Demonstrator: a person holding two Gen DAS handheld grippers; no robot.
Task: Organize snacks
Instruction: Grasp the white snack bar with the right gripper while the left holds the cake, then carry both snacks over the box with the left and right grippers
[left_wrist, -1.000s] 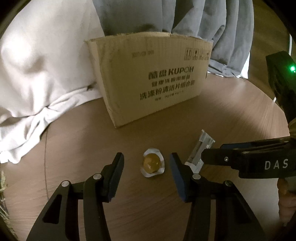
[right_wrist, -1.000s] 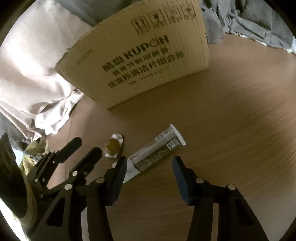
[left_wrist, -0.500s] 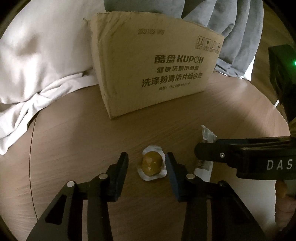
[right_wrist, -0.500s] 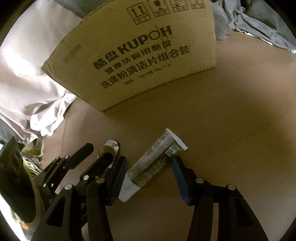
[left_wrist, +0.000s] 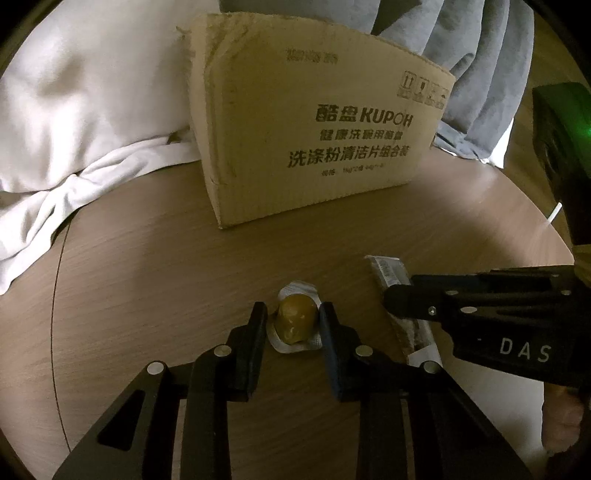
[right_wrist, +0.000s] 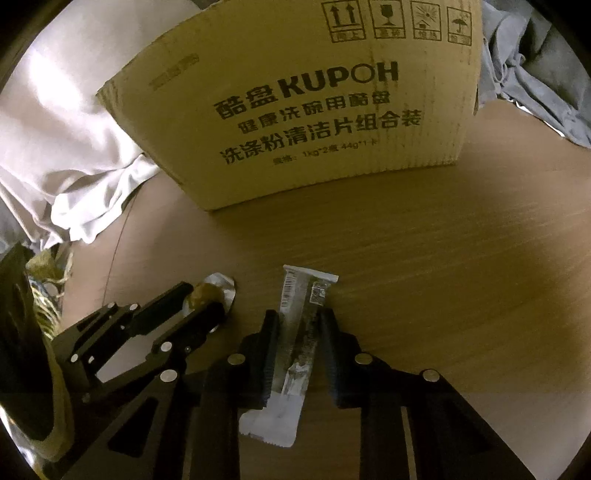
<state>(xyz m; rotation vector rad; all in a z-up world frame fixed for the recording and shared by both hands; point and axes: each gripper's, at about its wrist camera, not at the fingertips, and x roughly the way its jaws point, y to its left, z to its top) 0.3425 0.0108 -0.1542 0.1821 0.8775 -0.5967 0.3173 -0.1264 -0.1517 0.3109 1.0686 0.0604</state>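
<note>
Both snacks lie yet on the round wooden table, outside the brown cardboard box: the left gripper pinches the amber jelly cup, the right gripper pinches the long clear stick packet.

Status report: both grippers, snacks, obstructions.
Left hand-held gripper closed around round yellow-brown snack in white wrapper. Right hand-held gripper closed on long clear-wrapped snack stick. Brown cardboard box ahead, path unobstructed.
</note>
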